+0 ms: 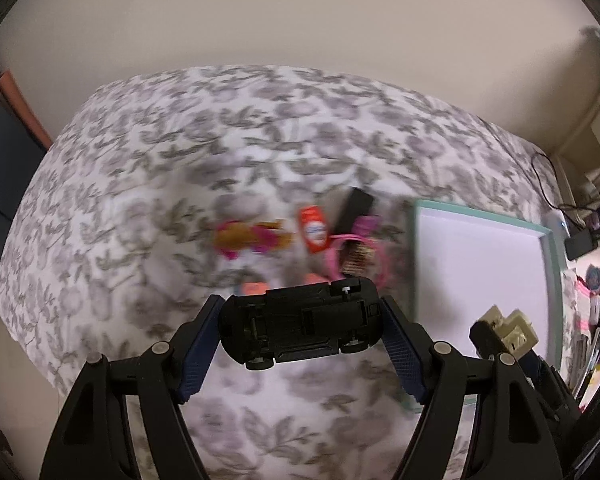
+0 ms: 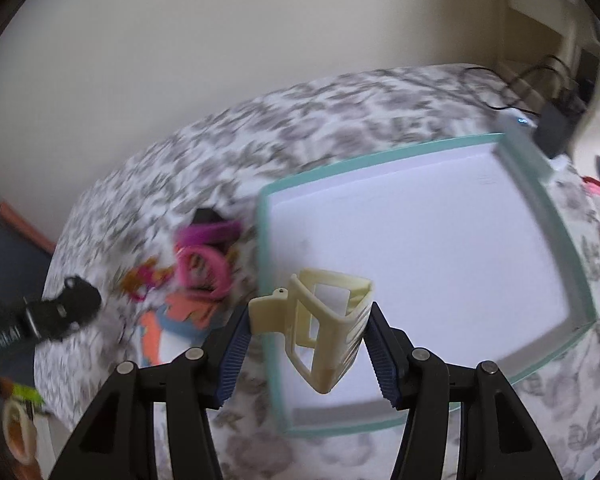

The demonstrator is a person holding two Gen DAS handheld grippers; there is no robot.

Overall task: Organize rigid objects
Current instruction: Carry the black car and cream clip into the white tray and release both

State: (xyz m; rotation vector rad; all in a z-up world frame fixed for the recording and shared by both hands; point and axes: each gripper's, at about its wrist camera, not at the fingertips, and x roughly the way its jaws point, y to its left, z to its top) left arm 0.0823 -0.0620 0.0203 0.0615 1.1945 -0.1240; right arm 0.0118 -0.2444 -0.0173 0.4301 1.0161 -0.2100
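My left gripper (image 1: 300,326) is shut on a black toy car (image 1: 300,322), held underside up above the floral bedspread. My right gripper (image 2: 308,332) is shut on a cream hair claw clip (image 2: 326,328) and holds it over the near left part of a white tray with a teal rim (image 2: 548,216). The tray also shows in the left wrist view (image 1: 550,264), with the clip (image 1: 508,328) at its near edge. The left gripper with the car shows in the right wrist view (image 2: 74,308), left of the pile.
A pile lies on the bed left of the tray: an orange-white tube (image 1: 314,230), a black box (image 1: 354,208), pink hair bands (image 2: 202,268), an orange-pink toy (image 1: 248,236) and flat orange pieces (image 2: 184,312). Cables and a charger (image 2: 556,132) sit behind the tray.
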